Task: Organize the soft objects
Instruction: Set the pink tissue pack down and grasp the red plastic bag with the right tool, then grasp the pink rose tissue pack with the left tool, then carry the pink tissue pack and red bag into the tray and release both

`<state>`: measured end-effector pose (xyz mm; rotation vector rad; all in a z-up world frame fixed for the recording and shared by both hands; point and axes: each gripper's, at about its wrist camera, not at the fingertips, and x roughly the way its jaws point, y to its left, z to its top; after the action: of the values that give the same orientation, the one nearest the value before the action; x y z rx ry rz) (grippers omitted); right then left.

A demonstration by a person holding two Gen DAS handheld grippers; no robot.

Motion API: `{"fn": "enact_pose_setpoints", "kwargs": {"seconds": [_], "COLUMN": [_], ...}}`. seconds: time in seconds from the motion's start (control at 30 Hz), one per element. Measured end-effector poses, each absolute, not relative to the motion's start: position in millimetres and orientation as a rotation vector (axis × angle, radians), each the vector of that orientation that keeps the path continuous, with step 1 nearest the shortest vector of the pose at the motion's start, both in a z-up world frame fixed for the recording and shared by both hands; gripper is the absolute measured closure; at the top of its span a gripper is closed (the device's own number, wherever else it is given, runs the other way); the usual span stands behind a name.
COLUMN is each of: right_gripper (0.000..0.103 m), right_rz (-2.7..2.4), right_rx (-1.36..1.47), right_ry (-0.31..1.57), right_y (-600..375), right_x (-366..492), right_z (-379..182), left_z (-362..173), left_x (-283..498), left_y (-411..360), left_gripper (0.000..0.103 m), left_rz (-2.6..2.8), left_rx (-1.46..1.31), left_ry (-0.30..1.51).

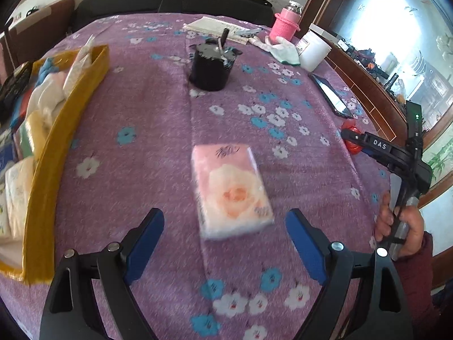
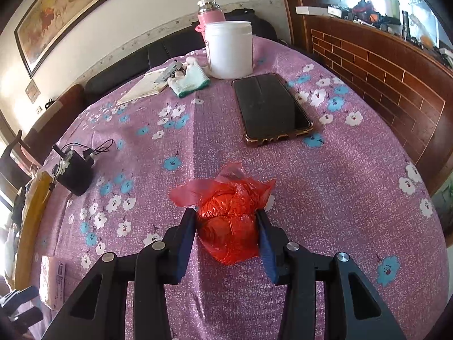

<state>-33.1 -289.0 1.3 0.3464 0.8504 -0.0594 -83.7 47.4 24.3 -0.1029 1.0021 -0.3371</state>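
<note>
While the right gripper point(image 2: 226, 223) clamps the red plastic bag point(image 2: 230, 221), a phone point(image 2: 271, 107) lies just beyond the bag, white jar point(image 2: 229, 49) farther back. Left gripper point(image 1: 225, 223) open w/ pink tissue pack point(image 1: 232, 192) between its fingers, untouched. Right tool reads "DAS".

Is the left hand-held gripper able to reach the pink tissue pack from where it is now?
Probably yes. The left hand-held gripper is open, and the pink tissue pack lies just ahead between its fingers, with nothing on the purple cloth blocking it.
</note>
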Motion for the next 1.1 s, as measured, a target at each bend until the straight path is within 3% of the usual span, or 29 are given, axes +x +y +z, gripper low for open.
{"fn": "enact_pose_setpoints", "kwargs": {"seconds": [0.3,0.37,0.4,1.1], "right_gripper": [0.057,0.057,0.057,0.059], "right_rz": [-0.069,-0.07,-0.071,-0.145], "right_rx": [0.363,0.363,0.362,0.23], "right_ry": [0.848,0.848,0.848,0.881], "right_y": [-291.8,-291.9,-291.5,-274.8], "right_x": [-32.1,-31.8,-31.7,-25.8], "right_z": [0.1,-0.1,0.0,2.7], "left_z": [7.8,10.0,11.3,65.4], "left_x": [-63.7,-66.7,-67.7,-129.9], "left_y": [10.7,8.0,8.4,88.4], "left_gripper": [0.016,0.031,0.051,0.051], "left_rz": [-0.341,-0.367,-0.378,-0.353], "left_rx": [0.064,0.075,0.077,-0.069], "left_ry": [0.984,0.967,0.956,0.807]}}
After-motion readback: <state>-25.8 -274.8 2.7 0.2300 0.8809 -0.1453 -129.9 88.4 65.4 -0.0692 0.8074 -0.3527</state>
